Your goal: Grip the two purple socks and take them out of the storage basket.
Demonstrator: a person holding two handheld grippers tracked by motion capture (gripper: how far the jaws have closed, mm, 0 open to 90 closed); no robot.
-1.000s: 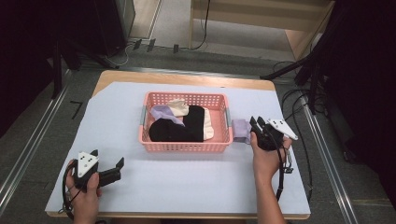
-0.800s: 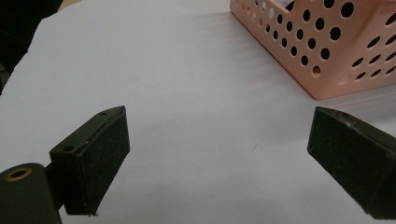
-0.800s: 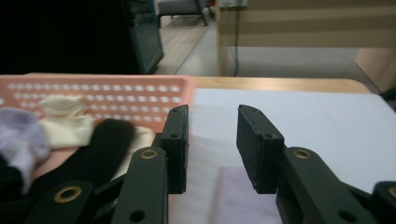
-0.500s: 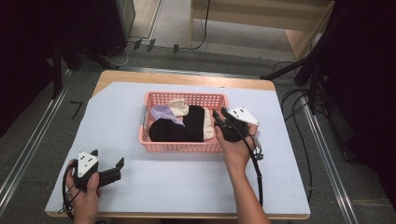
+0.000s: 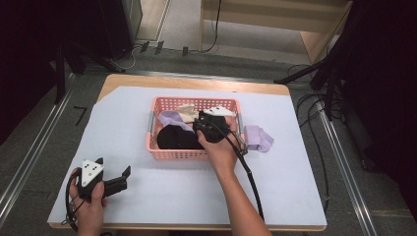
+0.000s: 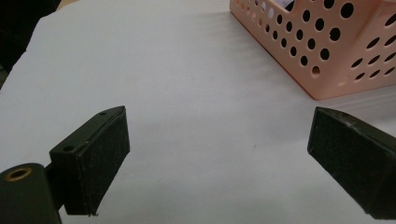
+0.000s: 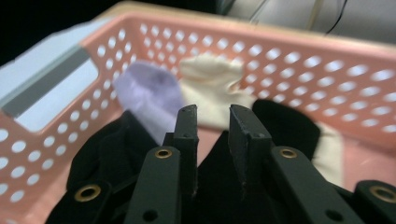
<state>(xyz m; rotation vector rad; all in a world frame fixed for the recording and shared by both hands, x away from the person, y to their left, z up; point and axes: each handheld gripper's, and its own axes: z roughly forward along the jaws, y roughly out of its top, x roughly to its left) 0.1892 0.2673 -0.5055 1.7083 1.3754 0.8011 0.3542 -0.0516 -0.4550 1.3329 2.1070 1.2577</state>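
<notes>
Right hand-held gripper over basket, jaws narrowed to small gap, just been closing, nothing between them. Black sock directly below and ahead of jaws; purple sock ahead-left, cream sock beyond. Left hand-held gripper released, jaws wide, resting on worktop well apart from basket. Right hand clearly nearer to socks. Another purple sock lies outside basket, right of right hand-held gripper.

A wooden bench carries a white sheet that covers most of its top. At about three o'clock on the sheet lies a crumpled lilac cloth. Black cables trail over the grey floor at the bench's three o'clock side.
</notes>
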